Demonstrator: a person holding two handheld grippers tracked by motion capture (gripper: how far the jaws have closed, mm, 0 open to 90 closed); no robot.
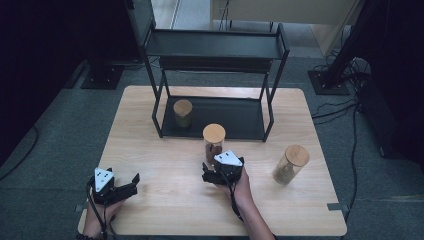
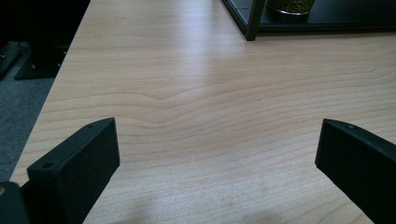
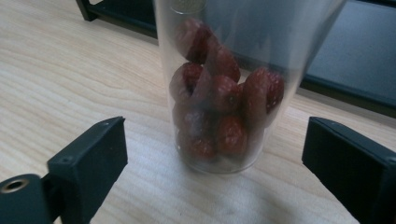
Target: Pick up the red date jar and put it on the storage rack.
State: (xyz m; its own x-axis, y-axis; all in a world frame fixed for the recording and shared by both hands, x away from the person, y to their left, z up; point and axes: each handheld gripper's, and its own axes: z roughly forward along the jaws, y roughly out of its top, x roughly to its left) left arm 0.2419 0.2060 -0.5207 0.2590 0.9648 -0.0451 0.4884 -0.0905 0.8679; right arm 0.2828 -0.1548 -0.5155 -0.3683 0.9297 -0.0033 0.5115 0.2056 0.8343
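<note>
Currently your right tool [image 1: 216,167] sits low on the worktop [image 1: 165,150] with its jaws spread and unclenched, the jar of red dates [image 3: 219,93] standing upright between them, just ahead, with a gap on either side and no pad pressing the glass. That jar, capped by a wooden lid [image 1: 214,133], stands in front of the black rack [image 1: 215,50]. Your left tool [image 1: 127,182] rests released near the worktop's near-left corner, well apart from it.
</note>
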